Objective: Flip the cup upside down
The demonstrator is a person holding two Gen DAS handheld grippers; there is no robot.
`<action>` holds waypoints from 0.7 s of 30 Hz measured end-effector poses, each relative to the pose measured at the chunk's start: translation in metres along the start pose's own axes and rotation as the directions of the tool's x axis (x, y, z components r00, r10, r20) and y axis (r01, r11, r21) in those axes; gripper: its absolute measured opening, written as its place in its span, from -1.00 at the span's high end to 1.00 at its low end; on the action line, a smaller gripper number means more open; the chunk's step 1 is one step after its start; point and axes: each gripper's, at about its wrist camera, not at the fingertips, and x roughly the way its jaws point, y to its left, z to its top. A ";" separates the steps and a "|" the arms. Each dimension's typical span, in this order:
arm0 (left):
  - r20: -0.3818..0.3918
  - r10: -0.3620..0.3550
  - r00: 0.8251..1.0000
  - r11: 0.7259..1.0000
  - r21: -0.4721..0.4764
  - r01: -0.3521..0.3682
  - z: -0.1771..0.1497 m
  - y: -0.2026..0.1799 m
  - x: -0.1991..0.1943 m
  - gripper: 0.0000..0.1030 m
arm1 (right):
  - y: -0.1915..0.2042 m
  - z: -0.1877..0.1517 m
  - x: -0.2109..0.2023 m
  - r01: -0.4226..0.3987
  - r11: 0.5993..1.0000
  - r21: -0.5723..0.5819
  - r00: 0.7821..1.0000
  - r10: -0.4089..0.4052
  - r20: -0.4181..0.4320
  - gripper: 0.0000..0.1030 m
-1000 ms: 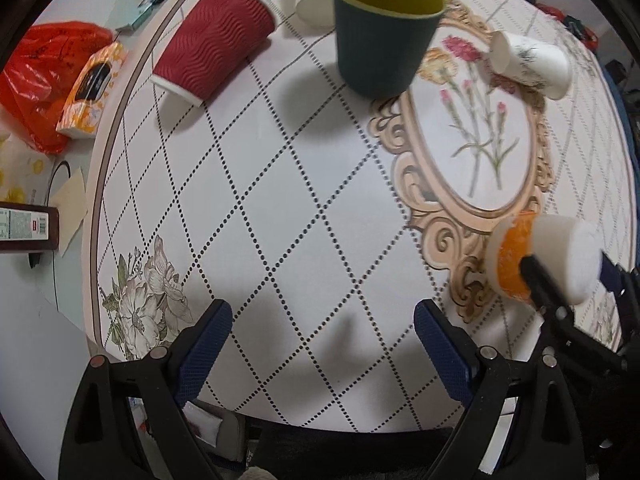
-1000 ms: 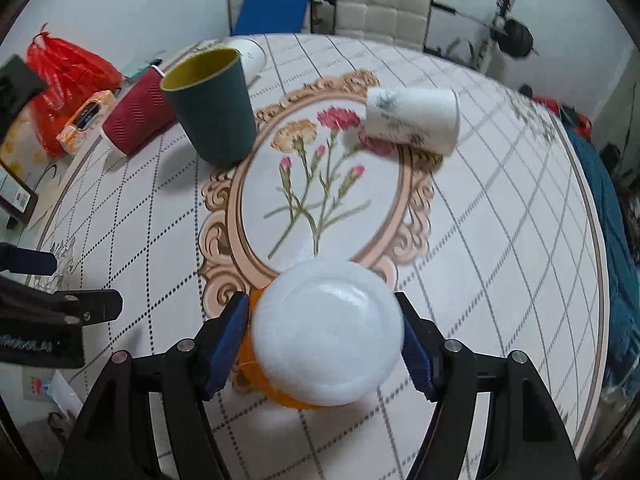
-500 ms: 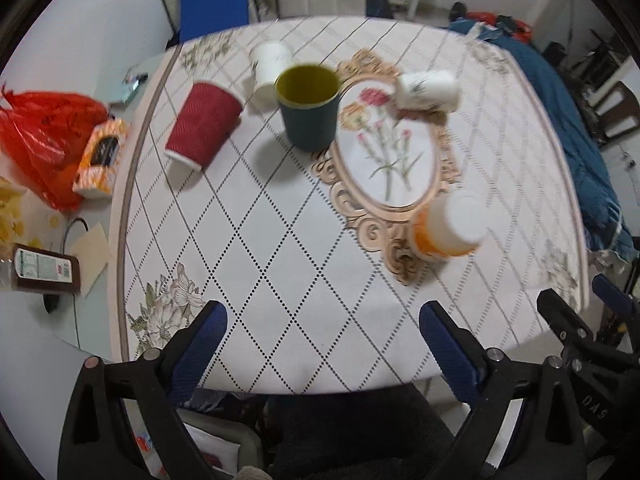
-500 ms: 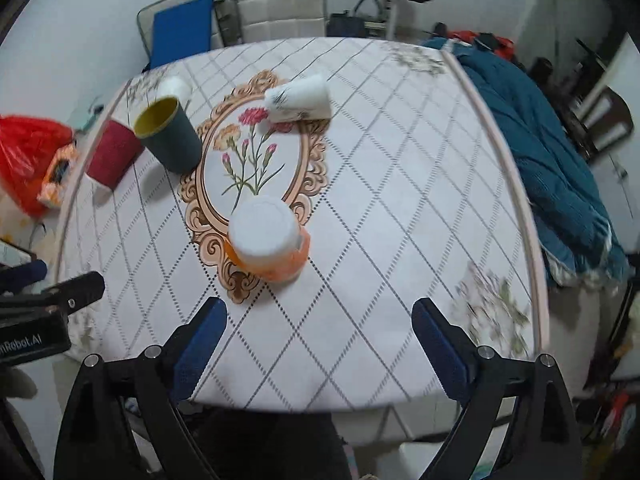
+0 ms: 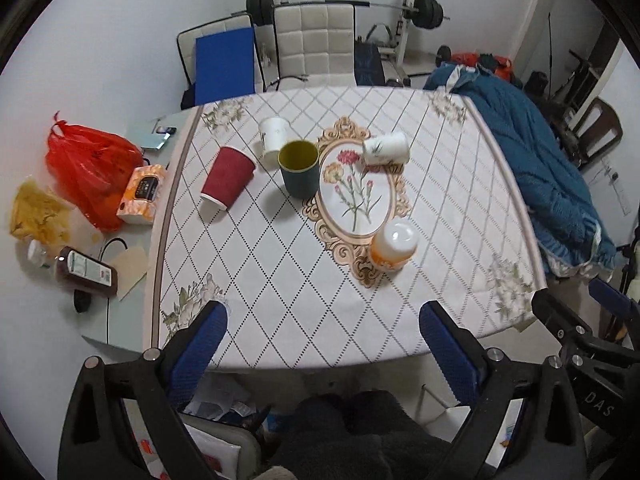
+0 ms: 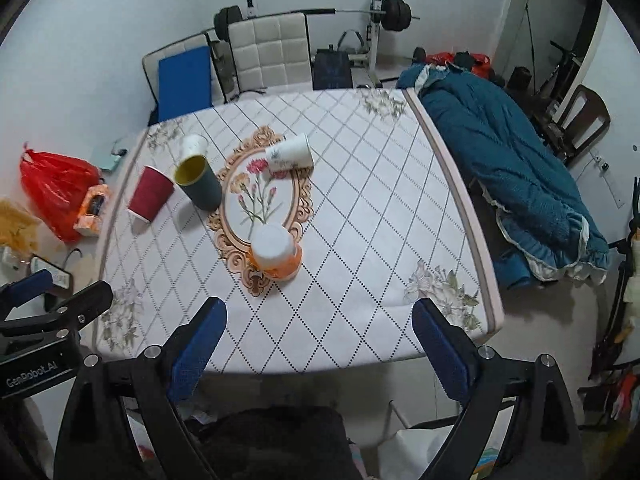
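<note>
From here I judge the flip done: the orange paper cup with the white base (image 6: 276, 252) stands mouth-down on the bench (image 6: 360, 240), ahead of my right tool (image 6: 316, 344) and a little to its left, at the near tip of the ornate floral medallion printed on the cloth (image 6: 260, 196). Both tools hang off the near edge of the bench, well apart from the cup. My right tool is spread wide with nothing between its blue pads (image 6: 200, 340), and my left tool (image 5: 320, 344) is spread and empty too; from it the cup (image 5: 394, 246) sits ahead and to the right.

To finish well, I would hold both tools clear and level, and check that the cup's rim sits flat all round with no lean. If I go on to the dark green upright cup with the yellow lining (image 6: 199, 182), farther ahead and left, I would come in low from the side, pads square to its wall, mindful of the red ribbed paper cup lying on its side (image 6: 150, 194) just beside it
</note>
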 end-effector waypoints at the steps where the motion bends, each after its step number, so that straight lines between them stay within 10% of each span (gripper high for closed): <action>1: 0.010 -0.001 1.000 1.000 -0.002 0.001 0.000 -0.001 -0.009 -0.91 | -0.001 0.000 -0.011 0.002 1.000 -0.002 1.000 -0.002 0.008 -0.86; 21: 0.038 0.000 0.999 0.999 -0.041 0.002 -0.004 -0.013 -0.094 -0.91 | -0.023 0.012 -0.156 0.024 0.999 -0.022 0.993 -0.022 0.119 -0.87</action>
